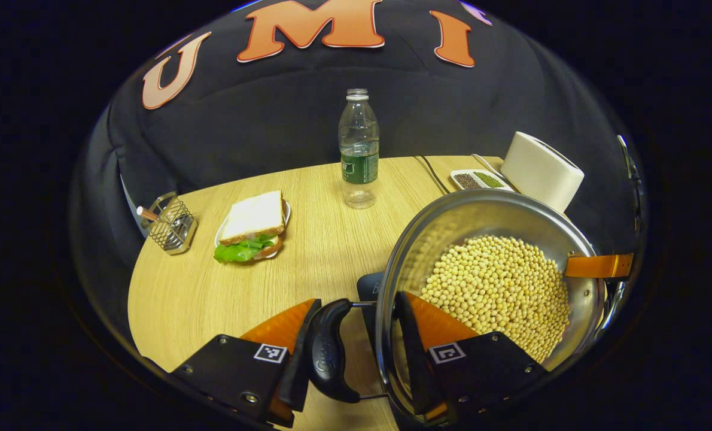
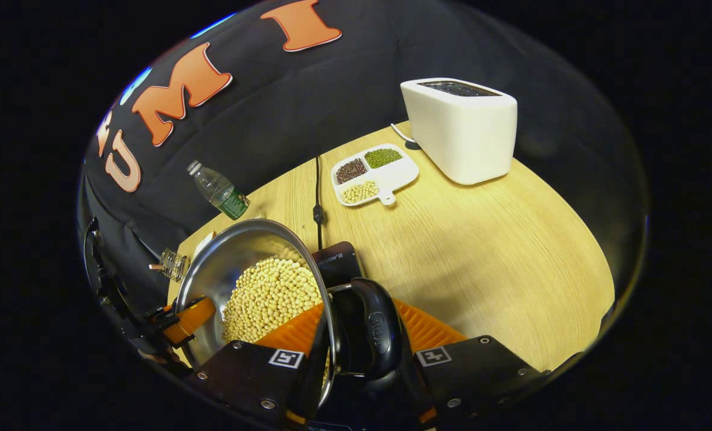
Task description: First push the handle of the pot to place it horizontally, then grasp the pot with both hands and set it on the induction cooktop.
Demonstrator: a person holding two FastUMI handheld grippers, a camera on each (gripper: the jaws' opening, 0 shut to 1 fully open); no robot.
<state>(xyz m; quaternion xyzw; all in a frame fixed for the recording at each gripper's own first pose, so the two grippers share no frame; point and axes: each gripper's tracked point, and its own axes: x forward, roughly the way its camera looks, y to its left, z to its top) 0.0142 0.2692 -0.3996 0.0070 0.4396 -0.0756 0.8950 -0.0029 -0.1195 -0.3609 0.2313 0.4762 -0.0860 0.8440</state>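
A steel pot (image 1: 487,209) holding soybeans (image 1: 499,287) sits tilted in the left gripper view. My left gripper (image 1: 358,299) is shut on it, one finger outside the black side handle (image 1: 331,353) and the other inside the wall. The far gripper's finger (image 1: 598,265) clamps the opposite rim. In the right gripper view, my right gripper (image 2: 362,317) is shut on the pot (image 2: 236,251) the same way, around its other black handle (image 2: 373,335). The dark induction cooktop (image 2: 337,263) peeks out beneath the pot (image 1: 369,286); whether the pot touches it I cannot tell.
On the wooden table (image 1: 182,287) stand a water bottle (image 1: 358,149), a sandwich on a plate (image 1: 251,224) and a small wire holder (image 1: 173,224). A white toaster (image 2: 461,129), a divided dish of beans (image 2: 374,170) and a black cable (image 2: 318,191) lie behind the cooktop.
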